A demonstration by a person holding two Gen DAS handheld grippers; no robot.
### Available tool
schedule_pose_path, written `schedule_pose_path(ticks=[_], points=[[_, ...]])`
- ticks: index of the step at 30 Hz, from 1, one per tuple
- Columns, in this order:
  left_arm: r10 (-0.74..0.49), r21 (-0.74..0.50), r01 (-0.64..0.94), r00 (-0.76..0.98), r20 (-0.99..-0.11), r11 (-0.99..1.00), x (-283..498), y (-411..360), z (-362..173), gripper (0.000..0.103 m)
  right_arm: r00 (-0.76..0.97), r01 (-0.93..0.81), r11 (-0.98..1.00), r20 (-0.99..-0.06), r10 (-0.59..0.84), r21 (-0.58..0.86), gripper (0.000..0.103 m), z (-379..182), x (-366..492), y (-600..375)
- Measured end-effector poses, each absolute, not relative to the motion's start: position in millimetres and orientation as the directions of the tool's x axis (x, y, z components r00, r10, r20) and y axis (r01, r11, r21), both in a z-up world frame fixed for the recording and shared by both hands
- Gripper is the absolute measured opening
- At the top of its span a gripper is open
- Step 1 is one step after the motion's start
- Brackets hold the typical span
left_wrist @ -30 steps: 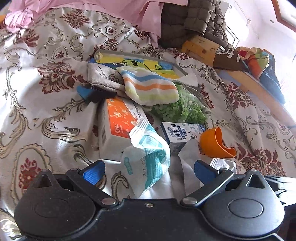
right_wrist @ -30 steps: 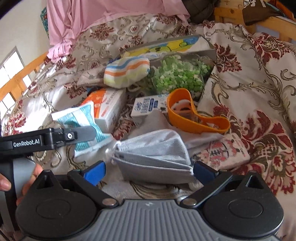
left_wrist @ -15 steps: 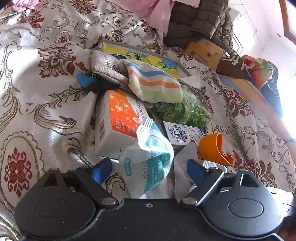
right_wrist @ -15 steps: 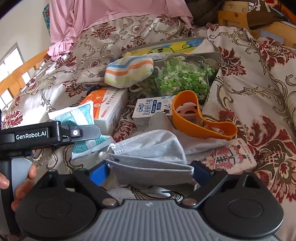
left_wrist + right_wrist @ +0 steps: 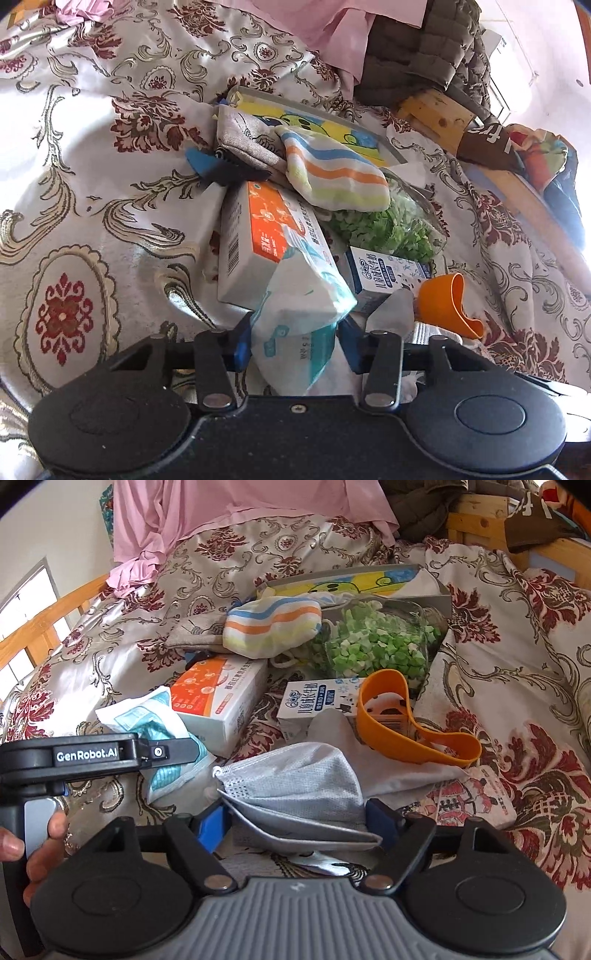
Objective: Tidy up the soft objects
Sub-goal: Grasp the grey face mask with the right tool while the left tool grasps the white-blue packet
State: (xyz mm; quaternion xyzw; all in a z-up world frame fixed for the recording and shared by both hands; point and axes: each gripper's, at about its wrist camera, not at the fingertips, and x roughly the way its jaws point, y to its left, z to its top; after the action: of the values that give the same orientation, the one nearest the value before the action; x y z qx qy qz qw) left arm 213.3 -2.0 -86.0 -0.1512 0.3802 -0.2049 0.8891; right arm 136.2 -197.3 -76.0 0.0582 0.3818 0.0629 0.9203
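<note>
Left wrist view, nearest item: the left gripper (image 5: 295,345), jaws closing, blue pads set against both sides of a white-and-teal crinkled plastic packet (image 5: 301,310), which is pinched between them on the floral satin bedspread (image 5: 92,206). Behind the packet, an orange-and-white cardboard box (image 5: 255,243) is laid flat; just to its right, a small white milk carton (image 5: 388,275) and an orange plastic scoop (image 5: 448,308) are placed. Farther back, a clear bag of green pieces (image 5: 384,227) is partly covered by a striped cloth pouch (image 5: 336,171), with a grey fabric pouch (image 5: 247,142) and a yellow picture book (image 5: 314,125) beyond.

Right wrist view, nearest item: the right gripper (image 5: 299,825), jaws closing, a folded grey face mask (image 5: 295,792) lying between the pads; contact at the left pad cannot be told, and the mask is seen resting on the bedspread rather than lifted. A person's hand (image 5: 40,845) is recorded at the left edge, on the left gripper's handle. At the far end, a pink sheet (image 5: 221,513) is draped.
</note>
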Motion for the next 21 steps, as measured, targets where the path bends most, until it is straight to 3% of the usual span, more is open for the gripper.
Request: schedule_pose_path(ticks=[8,21], points=[[-0.479,-0.400,0.278,0.639,-0.602,0.873,202,-6,-84,0.042,0.702,-0.080,0.985,-0.693,0.165,0.154,0.076,-76,135,-196],[-0.499,-0.380,0.326,0.628,-0.597,0.866,186,-13,-83,0.042,0.686,-0.072,0.987,-0.711,0.152,0.142,0.055,-79,136,-195]])
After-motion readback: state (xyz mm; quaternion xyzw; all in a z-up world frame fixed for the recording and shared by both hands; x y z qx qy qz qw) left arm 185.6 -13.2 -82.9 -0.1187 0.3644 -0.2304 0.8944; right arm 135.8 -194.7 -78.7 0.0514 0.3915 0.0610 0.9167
